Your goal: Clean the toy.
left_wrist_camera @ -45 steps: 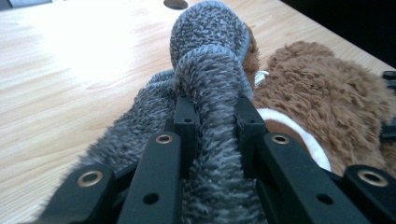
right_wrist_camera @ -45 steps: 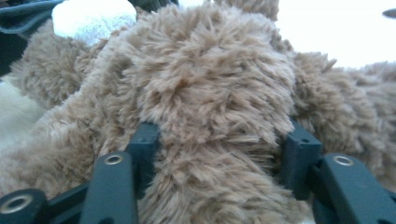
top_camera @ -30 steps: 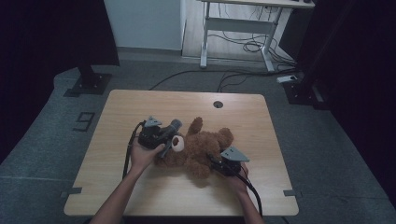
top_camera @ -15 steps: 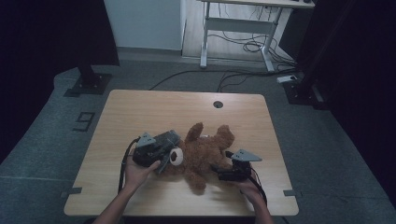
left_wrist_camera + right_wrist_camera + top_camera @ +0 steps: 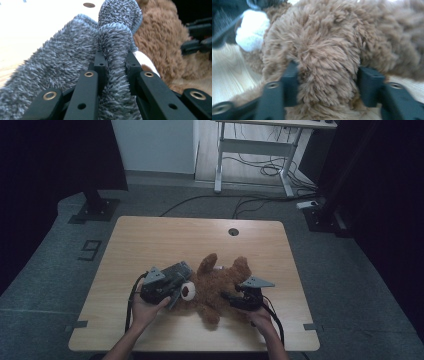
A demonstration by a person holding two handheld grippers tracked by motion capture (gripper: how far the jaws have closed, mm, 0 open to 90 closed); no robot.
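Note:
A brown teddy bear [image 5: 220,277] lies on its back on the wooden table [image 5: 165,237], its white muzzle [image 5: 187,291] toward my left gripper [image 5: 176,292]. In the left gripper view that gripper [image 5: 115,60] is shut on a fold of grey fuzzy cloth [image 5: 62,55], with the bear [image 5: 162,32] just beyond. My right gripper [image 5: 231,298] sits at the bear's near right side. Its jaws [image 5: 327,72] have just been closing, and both pads press on a plush limb of the bear [image 5: 324,37].
A round cable hole [image 5: 233,231] sits near the table's far edge. Behind the table stands a white desk frame [image 5: 255,145] with loose cables on the floor. A black stand base [image 5: 95,210] is at the far left.
My left gripper has moved toward the near edge of the table with the grey cloth. The bear's head has shifted with it. The right hand has stayed at the bear's side.

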